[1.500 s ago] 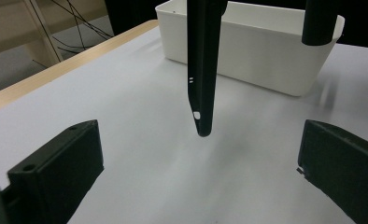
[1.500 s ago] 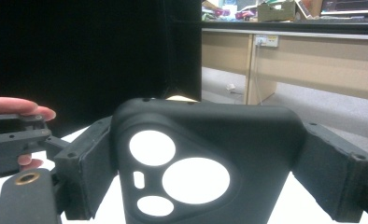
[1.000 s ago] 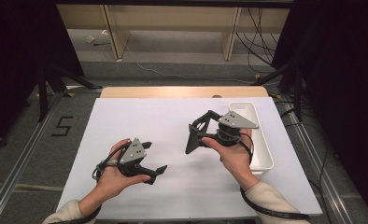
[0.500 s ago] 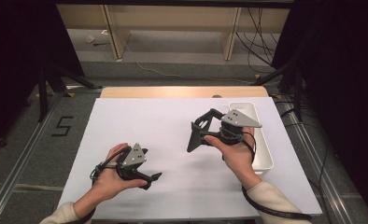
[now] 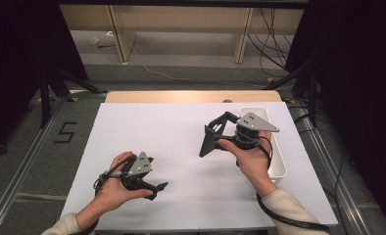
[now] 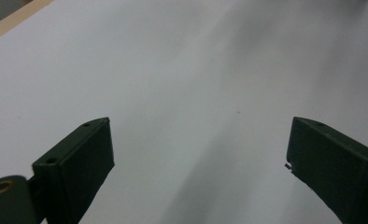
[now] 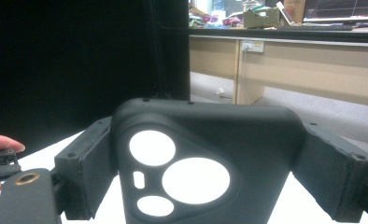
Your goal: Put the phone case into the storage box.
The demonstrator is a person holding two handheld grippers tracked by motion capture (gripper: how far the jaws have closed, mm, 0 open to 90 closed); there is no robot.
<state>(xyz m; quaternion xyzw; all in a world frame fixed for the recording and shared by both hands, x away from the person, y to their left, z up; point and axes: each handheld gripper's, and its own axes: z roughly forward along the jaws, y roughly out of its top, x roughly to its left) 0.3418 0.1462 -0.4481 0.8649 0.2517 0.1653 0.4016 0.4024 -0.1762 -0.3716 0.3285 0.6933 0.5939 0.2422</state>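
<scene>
1. High view: the right gripper point(image 5: 214, 129) hangs above the table point(image 5: 171, 122) at about 2 o'clock from its middle, raised off the white surface, beside the white bin point(image 5: 277, 169) at the 3 o'clock edge.
2. Right gripper view: a black phone case point(image 7: 205, 158) stands between the jaws, its camera cut-outs facing the lens. Both jaw faces sit against its side edges, so the jaws are spread wide yet clamped on the case.
3. Left gripper point(image 5: 156, 190): low over the table at about 7 o'clock, near the front edge. In the left gripper view its jaws stand wide apart with nothing between them, and bare white surface beneath.
4. Change since the earlier high views: very little. Both hands keep nearly the same places and the case remains in the right gripper's hold. The left gripper has settled slightly towards the front edge.
5. Judgement: the work appears paused with the case in hand and not yet set down or passed over. The empty left gripper is free to take or steady it. The bin's contents cannot be made out.
</scene>
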